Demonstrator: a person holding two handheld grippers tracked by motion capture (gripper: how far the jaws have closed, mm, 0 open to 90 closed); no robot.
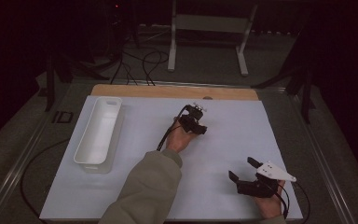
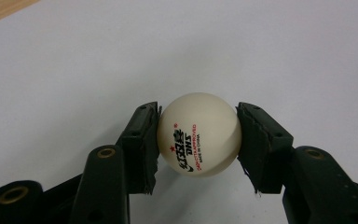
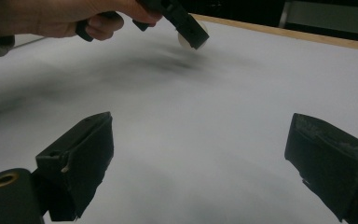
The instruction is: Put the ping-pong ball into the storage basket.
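Right at the pads [image 2: 147,144] now: both black faces press the sides of a white table-tennis ball [image 2: 199,134], one on each flank, squeezing across its widest part so a round, slippery shell cannot roll out. The printed logo faces the camera, turned sideways. So the left gripper [image 2: 199,135] is clamped on the ball, with white mat below it; whether the ball is just touching the surface or lifted clear I cannot tell from this close view.

Pulling out to the high view, that left gripper [image 1: 196,117] sits past the middle of the white mat [image 1: 242,135], the hand [image 1: 179,138] behind it reaching forward from a grey-green sleeve [image 1: 149,186]. Off to the left, well apart, lies a long white tray [image 1: 107,105], open side up and running front to back. My read is that the ball is bound for it, and the firm sideways pinch suits a carry.

Meanwhile the right gripper [image 1: 242,168] waits near the front right corner, jaws spread wide with nothing between them. Its own view looks across bare mat toward the ball [image 3: 186,38], parked out of the way.
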